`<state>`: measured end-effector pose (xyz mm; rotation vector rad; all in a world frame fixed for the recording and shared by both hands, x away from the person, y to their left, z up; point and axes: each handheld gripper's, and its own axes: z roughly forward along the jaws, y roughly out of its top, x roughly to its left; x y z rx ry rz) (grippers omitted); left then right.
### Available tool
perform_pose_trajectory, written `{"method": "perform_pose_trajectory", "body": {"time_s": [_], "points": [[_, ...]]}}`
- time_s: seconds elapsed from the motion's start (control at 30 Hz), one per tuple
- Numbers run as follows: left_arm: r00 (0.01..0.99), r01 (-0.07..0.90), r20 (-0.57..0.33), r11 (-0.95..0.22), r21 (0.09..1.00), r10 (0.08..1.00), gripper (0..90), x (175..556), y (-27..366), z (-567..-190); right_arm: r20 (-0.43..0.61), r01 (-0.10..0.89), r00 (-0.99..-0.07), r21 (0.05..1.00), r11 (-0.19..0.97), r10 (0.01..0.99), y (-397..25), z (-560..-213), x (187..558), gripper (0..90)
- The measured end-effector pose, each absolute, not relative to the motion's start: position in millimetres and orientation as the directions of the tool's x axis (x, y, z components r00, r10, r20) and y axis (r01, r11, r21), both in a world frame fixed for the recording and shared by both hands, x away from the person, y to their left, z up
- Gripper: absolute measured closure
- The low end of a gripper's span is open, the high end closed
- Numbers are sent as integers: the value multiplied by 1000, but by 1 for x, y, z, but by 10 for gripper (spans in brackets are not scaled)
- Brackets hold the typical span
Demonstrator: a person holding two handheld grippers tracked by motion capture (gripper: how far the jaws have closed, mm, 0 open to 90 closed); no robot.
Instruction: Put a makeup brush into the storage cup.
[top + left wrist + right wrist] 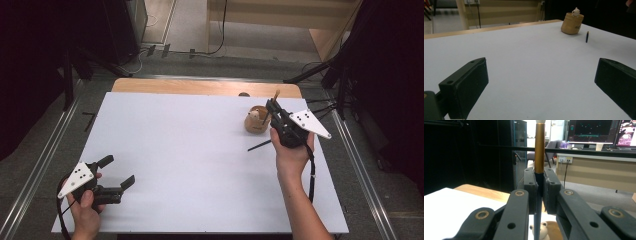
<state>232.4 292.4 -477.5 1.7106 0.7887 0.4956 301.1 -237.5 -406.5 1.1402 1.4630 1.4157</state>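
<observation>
Right gripper (272, 106) sitting at upper right of high view, jaws pinching pencil (539, 150) upright, gold end up, dark shaft pointing down over tan pouch (255, 121). Small white toy figure (575, 11) poking out of pouch top. Second pencil (259, 145) lying on white table (190, 150) just below pouch. Left gripper (119, 172) resting at lower left, jaws spread wide, holding nothing.
</observation>
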Motion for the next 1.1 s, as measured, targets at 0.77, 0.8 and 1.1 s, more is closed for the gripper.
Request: {"method": "perform_pose_trajectory", "body": {"time_s": [0.77, 0.8, 1.1], "points": [[687, 257, -82, -136, 957, 722, 0, 234, 298, -480, 10, 48, -246, 999, 2, 969, -250, -393, 336, 843], [687, 257, -81, -137, 957, 722, 0, 234, 297, -480, 9, 51, -245, 999, 3, 970, -250, -393, 338, 843], [687, 256, -81, -136, 957, 722, 0, 234, 298, -480, 35, 74, -232, 997, -18, 972, -257, -399, 351, 843]]}}
